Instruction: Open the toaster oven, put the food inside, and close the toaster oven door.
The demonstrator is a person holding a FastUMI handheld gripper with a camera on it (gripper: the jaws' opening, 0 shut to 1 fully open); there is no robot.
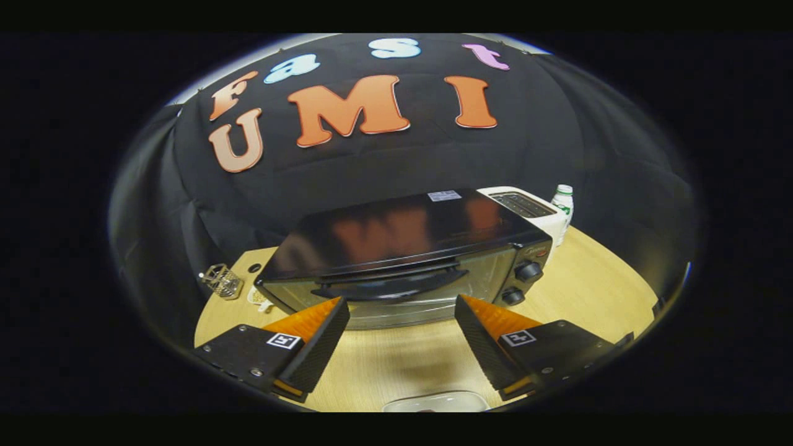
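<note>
my gripper (401,303) hovers above the wooden table (595,285), fingers wide apart and holding nothing. just ahead of them stands the black toaster oven (403,248), door closed, two knobs on its right. a white toaster (526,207) and a bottle (562,207) stand far right.

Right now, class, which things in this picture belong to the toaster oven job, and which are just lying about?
Job: toaster oven, door shut; its door handle; the open gripper, just short of the handle.

Lying about: white toaster, bottle, small wire object, all on the wooden table.
</note>
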